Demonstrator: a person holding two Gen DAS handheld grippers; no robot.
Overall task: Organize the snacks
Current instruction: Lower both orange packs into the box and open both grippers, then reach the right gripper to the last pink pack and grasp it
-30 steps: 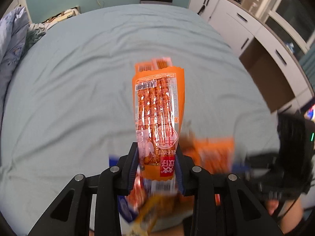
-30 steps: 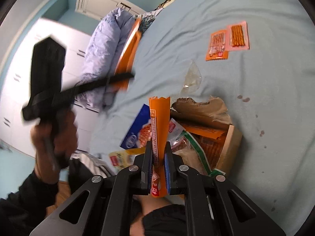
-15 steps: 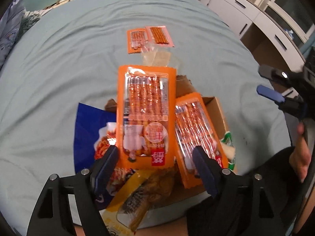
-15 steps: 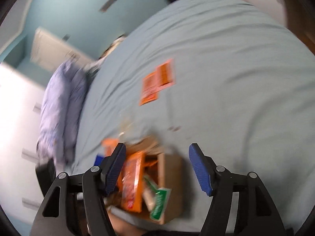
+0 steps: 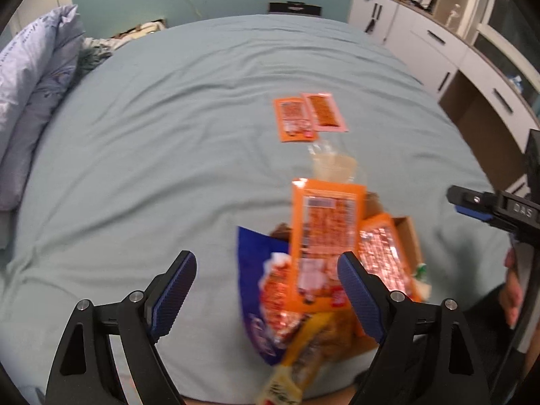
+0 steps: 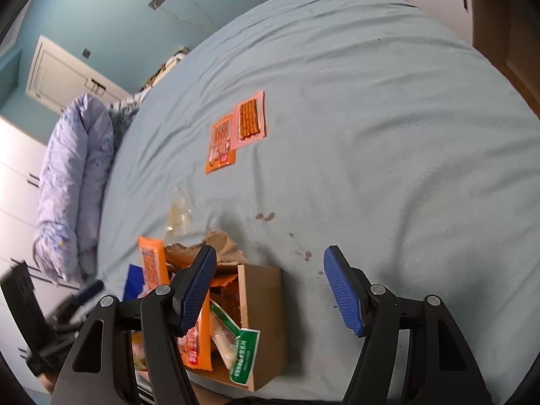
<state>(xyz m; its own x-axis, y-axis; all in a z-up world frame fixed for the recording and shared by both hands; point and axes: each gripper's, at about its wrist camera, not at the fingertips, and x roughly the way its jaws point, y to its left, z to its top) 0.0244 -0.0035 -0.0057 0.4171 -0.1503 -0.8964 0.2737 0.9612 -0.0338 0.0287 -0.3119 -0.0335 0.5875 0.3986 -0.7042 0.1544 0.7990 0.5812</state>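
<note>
On the bed [image 5: 152,141], two flat snack packets [image 6: 236,131] side by side, left gripper [image 5: 266,290] opening, right gripper [image 6: 270,287] spread, both empty

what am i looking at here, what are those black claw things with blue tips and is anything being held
Those are two hand-held grippers, one in each of a person's hands, each with a fisheye camera looking along its fingers. One picture is from the left gripper, whose jaws are opening with nothing between them; the other is from the right gripper, open and empty too. Below lies a pale blue bedsheet. On it sit a brown cardboard box of snack packets, a large orange sausage packet on the pile, and two smaller orange and pink packets laid side by side farther off.
</note>
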